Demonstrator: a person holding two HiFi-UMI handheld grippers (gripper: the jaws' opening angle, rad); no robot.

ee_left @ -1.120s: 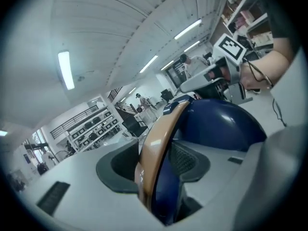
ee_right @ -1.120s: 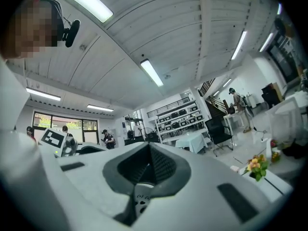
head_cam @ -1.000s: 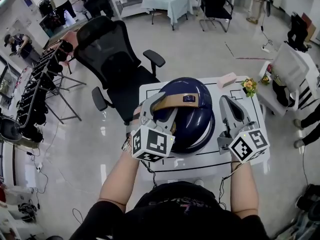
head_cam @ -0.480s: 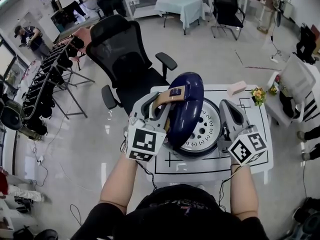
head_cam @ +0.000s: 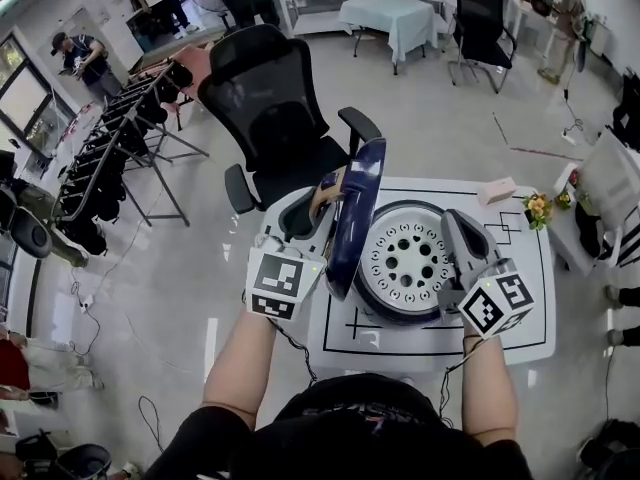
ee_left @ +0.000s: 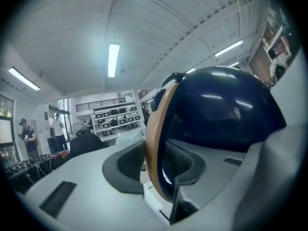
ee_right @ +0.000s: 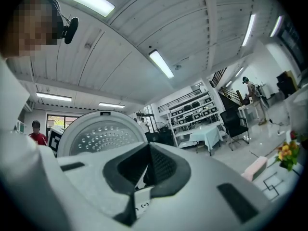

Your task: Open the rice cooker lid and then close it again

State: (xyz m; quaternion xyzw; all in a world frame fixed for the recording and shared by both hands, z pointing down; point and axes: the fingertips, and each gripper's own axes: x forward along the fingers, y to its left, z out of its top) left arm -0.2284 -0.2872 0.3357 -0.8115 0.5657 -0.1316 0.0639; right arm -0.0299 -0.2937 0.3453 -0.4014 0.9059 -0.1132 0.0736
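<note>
The dark blue rice cooker [head_cam: 400, 303] stands on a white table [head_cam: 440, 343]. Its lid [head_cam: 355, 218] stands upright on edge at the cooker's left side. A white perforated plate [head_cam: 405, 260] shows in the round opening. My left gripper [head_cam: 318, 208] is shut on the lid's tan handle [ee_left: 153, 129]; its jaws have just been closing on that band, which runs between both pads [ee_left: 126, 161]. My right gripper [head_cam: 457, 230] is shut and empty beside the cooker's right rim. In the right gripper view, beyond the gripper [ee_right: 147, 170], the lid's pale dimpled inner face [ee_right: 101, 138] stands upright.
A black office chair [head_cam: 280, 118] stands just behind the table. A pink box [head_cam: 497, 190] and a small flower bunch [head_cam: 540, 208] sit at the table's far right corner. Racks of dark equipment [head_cam: 110, 138] line the left; people stand far off.
The lid has swung up from closed to upright toward the left. My left gripper went up and left with the handle. The right gripper slid slightly along the cooker's right side.
</note>
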